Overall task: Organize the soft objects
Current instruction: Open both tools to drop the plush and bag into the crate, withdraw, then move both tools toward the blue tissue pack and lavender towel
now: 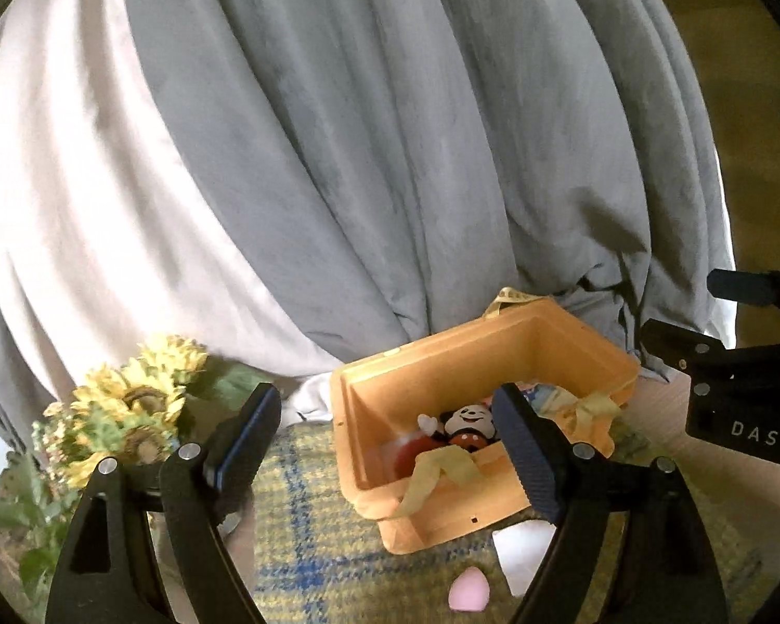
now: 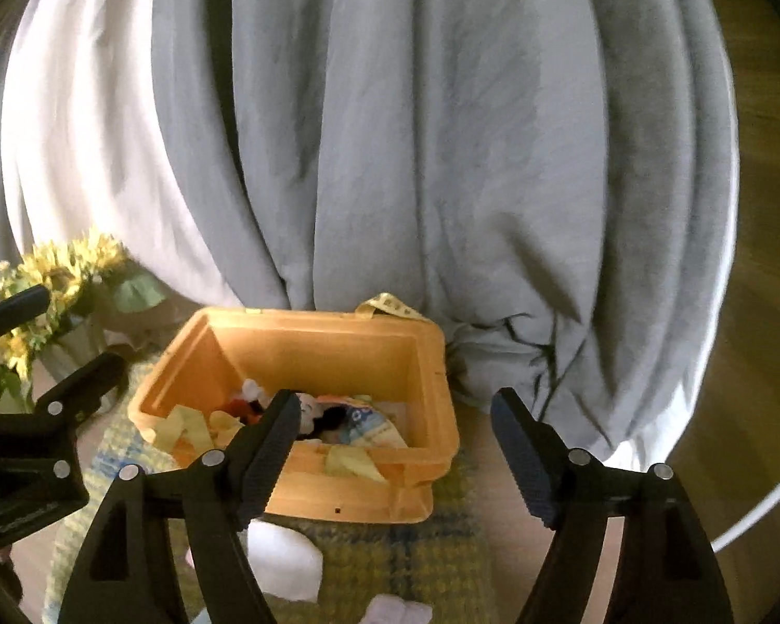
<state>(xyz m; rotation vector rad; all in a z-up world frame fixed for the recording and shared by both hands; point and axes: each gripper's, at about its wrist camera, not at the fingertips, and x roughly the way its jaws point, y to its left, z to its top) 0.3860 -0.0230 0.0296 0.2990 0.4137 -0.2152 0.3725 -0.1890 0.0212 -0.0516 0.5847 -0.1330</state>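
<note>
An orange plastic bin (image 1: 556, 348) (image 2: 307, 343) stands on a yellow-and-blue plaid mat (image 1: 312, 535) (image 2: 390, 561). Inside lie a Mickey Mouse plush (image 1: 468, 424) (image 2: 317, 413), yellow ribbon (image 1: 442, 468) (image 2: 192, 426) and a printed cloth (image 2: 369, 429). A pink egg-shaped sponge (image 1: 469, 592) and a white soft piece (image 1: 522, 551) (image 2: 286, 561) lie on the mat in front of the bin. My left gripper (image 1: 390, 447) is open and empty, just before the bin. My right gripper (image 2: 395, 463) is open and empty at the bin's near right corner.
A grey and white curtain (image 1: 338, 130) (image 2: 416, 156) hangs behind the bin. Artificial sunflowers (image 1: 130, 405) (image 2: 62, 270) stand at the left. A pale soft item (image 2: 398, 612) lies at the bottom edge. Wooden floor (image 2: 754, 364) shows at right.
</note>
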